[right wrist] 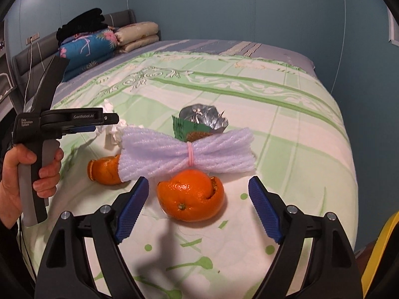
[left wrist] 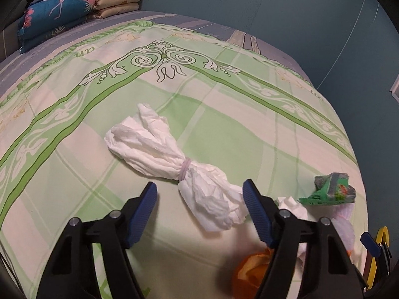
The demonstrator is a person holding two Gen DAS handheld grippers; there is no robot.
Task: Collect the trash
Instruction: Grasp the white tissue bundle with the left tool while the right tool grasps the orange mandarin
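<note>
**Trash spread on the bed, both grippers wide and empty**

My right gripper [right wrist: 198, 191] is spread wide, holding nothing, and an orange peel shell [right wrist: 190, 195] lies on the bed [right wrist: 299, 129] right between its fingertips at 12 o'clock. Just beyond it lies a white foam net bundle [right wrist: 187, 150], tied at the middle with a pink band, its long axis running 9 to 3 o'clock. A second orange peel [right wrist: 106, 170] sits at 10 o'clock, touching the bundle's left end. I count two peels and one foam net. Farther off at 12 is a green-and-silver wrapper [right wrist: 199, 122].

My left gripper [left wrist: 200, 194] is also wide and empty. One banded tissue bundle [left wrist: 172, 160] lies ahead, its long axis running 11 to 5 o'clock, its near end between my fingertips. Folded quilts [left wrist: 74, 10] are stacked at the far end.
</note>
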